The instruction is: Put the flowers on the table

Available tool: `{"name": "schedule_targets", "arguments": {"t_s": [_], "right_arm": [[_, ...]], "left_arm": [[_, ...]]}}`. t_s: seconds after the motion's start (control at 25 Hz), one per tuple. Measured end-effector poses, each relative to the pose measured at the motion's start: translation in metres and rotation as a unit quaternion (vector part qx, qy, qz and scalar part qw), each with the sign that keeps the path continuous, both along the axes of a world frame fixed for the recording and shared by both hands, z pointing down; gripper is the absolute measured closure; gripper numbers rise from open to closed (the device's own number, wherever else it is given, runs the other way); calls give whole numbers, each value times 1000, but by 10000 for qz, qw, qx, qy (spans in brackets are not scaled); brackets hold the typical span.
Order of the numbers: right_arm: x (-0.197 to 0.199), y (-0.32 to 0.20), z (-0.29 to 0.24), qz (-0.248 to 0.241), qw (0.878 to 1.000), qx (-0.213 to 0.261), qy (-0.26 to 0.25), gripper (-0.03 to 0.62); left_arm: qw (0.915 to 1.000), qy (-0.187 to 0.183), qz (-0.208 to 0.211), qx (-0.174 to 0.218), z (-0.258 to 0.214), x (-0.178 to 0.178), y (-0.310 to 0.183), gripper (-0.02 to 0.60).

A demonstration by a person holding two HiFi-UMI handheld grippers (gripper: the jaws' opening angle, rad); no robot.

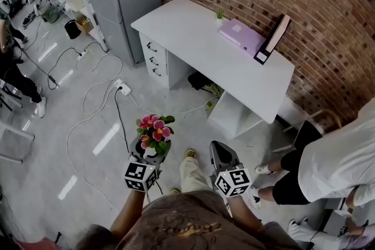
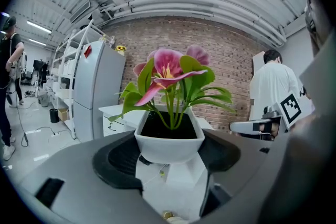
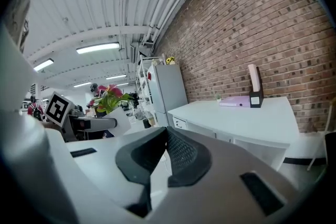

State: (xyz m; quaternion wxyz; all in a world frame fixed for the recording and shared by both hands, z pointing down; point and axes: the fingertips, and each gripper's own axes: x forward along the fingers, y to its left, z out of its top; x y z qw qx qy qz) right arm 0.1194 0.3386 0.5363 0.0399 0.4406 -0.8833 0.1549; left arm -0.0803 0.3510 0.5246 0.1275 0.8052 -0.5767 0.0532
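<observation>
Head view: left gripper (image 1: 147, 154) carries flowers (image 1: 153, 129) upright; table (image 1: 187, 38) well ahead, slightly right; right gripper (image 1: 222, 153) alongside.
Left gripper view: jaws clamp white pot (image 2: 169, 143) both sides.
Right gripper view: jaws pressed together, empty; table probably nearer this side.

Head view: high up, steeply down onto floor (image 1: 70, 143), table (image 1: 193, 38) ahead. Gripper views: low, near level, toward brick wall (image 2: 231, 60). All three share table.

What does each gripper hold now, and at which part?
The left gripper clamps the flower pot by its sides; the right gripper is shut, empty.
</observation>
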Motion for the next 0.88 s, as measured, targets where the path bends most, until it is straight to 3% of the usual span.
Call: {"name": "schedule_targets", "arguments": {"t_s": [0.24,0.68,0.88], "right_arm": [[-9,-57,-3,-87,10000,33,9,592],[-4,-177,-21,-291,9995,85,9,592],[3,-225,-17,-409,9991,122,-13,592]], "left_arm": [[9998,31,65,-203,-3,0,-53,229],[9999,-53,-149,53,-19,3,-172,229],[9996,12,-263,-64,-19,12,-214,229]]}}
